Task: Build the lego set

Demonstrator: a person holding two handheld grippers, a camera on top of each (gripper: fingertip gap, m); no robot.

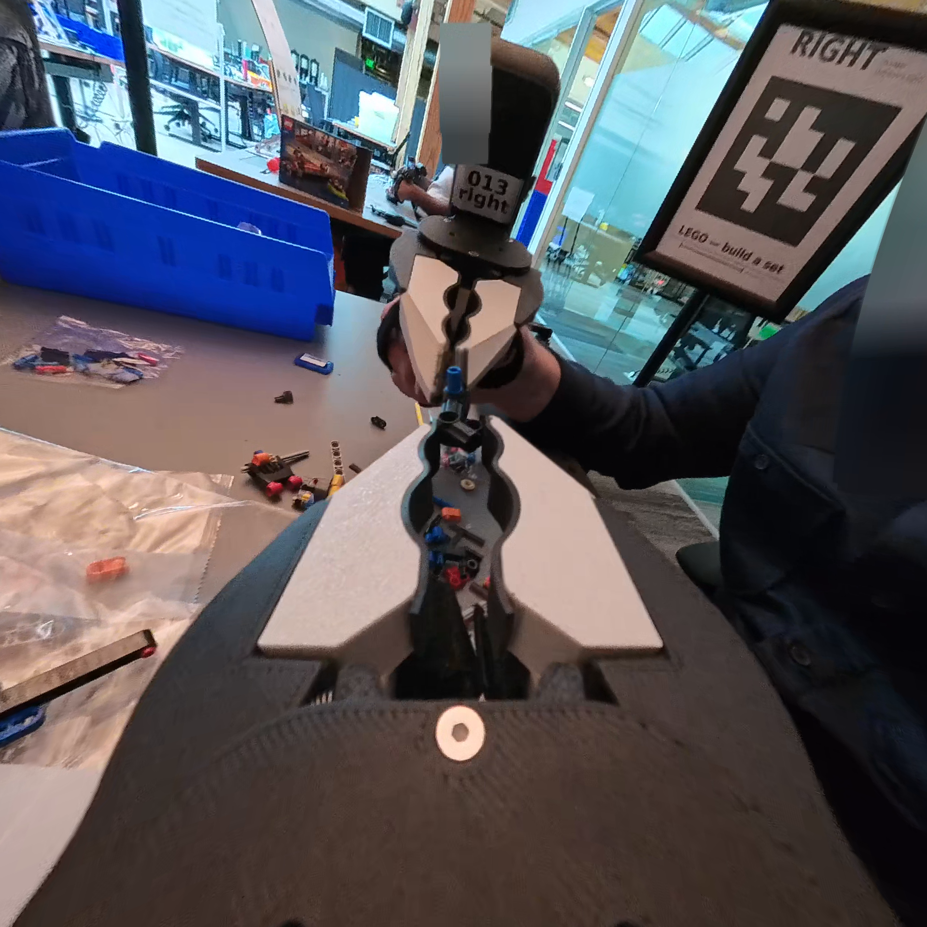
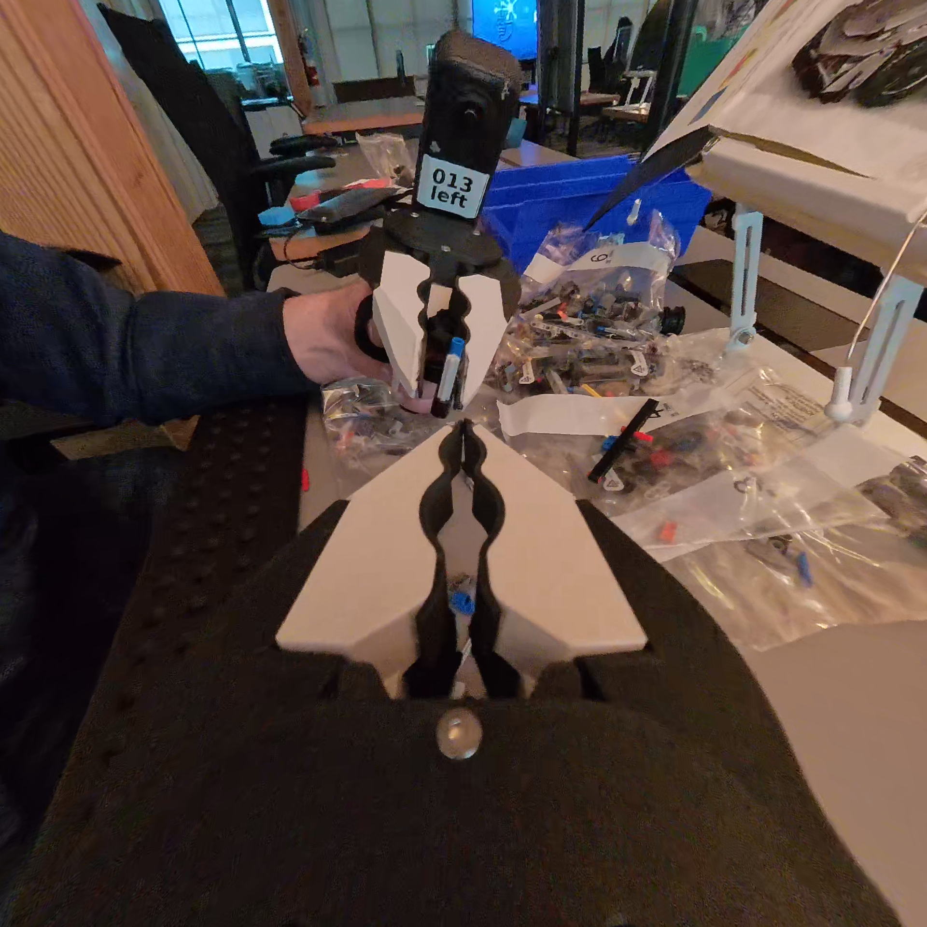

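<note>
My left gripper (image 1: pixel 457 426) is shut on a small Lego assembly (image 1: pixel 459 424): a black piece at the fingertips, a grey connector and a blue pin (image 1: pixel 453 376) sticking out beyond it. In the right wrist view the left gripper (image 2: pixel 441 399) faces the camera with that assembly (image 2: pixel 449 371) between its fingers. My right gripper (image 2: pixel 462 426) has its tips pressed together and I see nothing between them. In the left wrist view the right gripper (image 1: pixel 454 394) points down at the blue pin, tip to tip with the left one. Both are held above the table.
Loose Lego pieces (image 1: pixel 286 476) and part bags (image 1: pixel 90 356) lie on the grey table. A blue bin (image 1: pixel 150 241) stands behind. Several full bags (image 2: pixel 587 326), a black beam (image 2: pixel 622 446) and a booklet on a white stand (image 2: pixel 802 125) are on the right. A framed sign (image 1: pixel 777 165) stands nearby.
</note>
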